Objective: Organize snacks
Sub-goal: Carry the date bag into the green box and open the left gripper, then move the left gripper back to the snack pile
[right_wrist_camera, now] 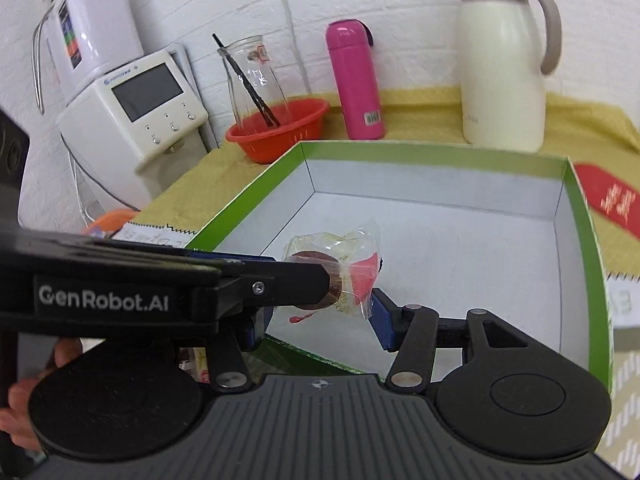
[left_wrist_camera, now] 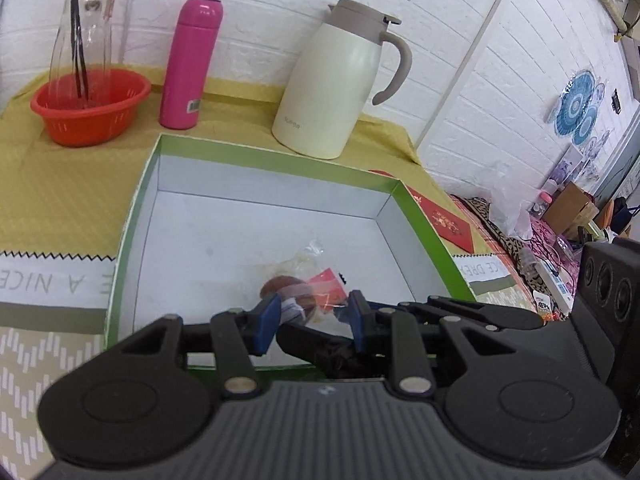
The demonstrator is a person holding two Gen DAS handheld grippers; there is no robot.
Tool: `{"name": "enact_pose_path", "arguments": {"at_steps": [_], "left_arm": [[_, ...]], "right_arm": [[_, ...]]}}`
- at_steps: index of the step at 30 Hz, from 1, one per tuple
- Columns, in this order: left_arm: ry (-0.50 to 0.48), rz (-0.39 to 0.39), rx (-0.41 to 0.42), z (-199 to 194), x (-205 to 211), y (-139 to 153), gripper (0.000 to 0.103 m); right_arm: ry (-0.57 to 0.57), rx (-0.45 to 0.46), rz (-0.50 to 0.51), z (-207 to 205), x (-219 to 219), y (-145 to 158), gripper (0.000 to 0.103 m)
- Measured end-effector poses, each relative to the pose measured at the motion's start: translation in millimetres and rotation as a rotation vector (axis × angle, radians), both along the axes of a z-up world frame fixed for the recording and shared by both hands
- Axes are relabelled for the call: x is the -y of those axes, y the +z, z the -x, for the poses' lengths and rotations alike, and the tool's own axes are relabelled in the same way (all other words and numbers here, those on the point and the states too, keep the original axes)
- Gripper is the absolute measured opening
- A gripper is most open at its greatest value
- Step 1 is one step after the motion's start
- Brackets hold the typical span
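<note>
A wrapped snack (left_wrist_camera: 304, 284), a brown round pastry in clear plastic with a red patch, is inside the green-rimmed white box (left_wrist_camera: 280, 156). In the left wrist view my left gripper (left_wrist_camera: 314, 312) has its blue pads on either side of the snack; the wrapper touches both, and whether they pinch it is unclear. In the right wrist view the same snack (right_wrist_camera: 332, 268) sits between my right gripper's (right_wrist_camera: 320, 320) wide-apart blue pads. The left gripper's black arm (right_wrist_camera: 160, 280) crosses in from the left and reaches the snack. The box rim (right_wrist_camera: 440, 148) surrounds it.
Behind the box on the yellow cloth stand a red basket (left_wrist_camera: 88, 108) with a glass carafe (left_wrist_camera: 84, 36), a pink bottle (left_wrist_camera: 190, 60) and a cream thermos jug (left_wrist_camera: 340, 84). A white water dispenser (right_wrist_camera: 136, 112) is at the left. Red envelopes (left_wrist_camera: 444, 216) lie to the right.
</note>
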State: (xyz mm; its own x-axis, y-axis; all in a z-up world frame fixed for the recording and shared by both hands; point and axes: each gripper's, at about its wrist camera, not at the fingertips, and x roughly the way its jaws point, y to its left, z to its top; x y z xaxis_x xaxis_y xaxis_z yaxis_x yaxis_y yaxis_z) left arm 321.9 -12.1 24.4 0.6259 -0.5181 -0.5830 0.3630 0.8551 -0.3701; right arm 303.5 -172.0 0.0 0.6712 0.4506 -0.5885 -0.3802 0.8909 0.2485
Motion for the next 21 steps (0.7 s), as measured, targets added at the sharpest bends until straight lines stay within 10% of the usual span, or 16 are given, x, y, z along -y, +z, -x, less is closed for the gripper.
{"name": "enact_pose_path", "arguments": {"at_steps": [5, 7, 21], "left_arm": [[-0.018, 0.008, 0.008, 14.9, 0.2, 6.4, 0.025], [-0.017, 0.019, 0.003, 20.5, 0.3, 6.3, 0.025], [-0.022, 0.049, 0.016, 70.7, -0.5, 9.7, 0.025]], "right_arm": [[0.006, -0.045, -0.031, 12.0, 4.0, 5.4, 0.087], [0.030, -0.079, -0.074, 15.9, 4.6, 7.0, 0.065], [0.076, -0.049, 0.021, 61.2, -12.2, 19.1, 0.065]]}}
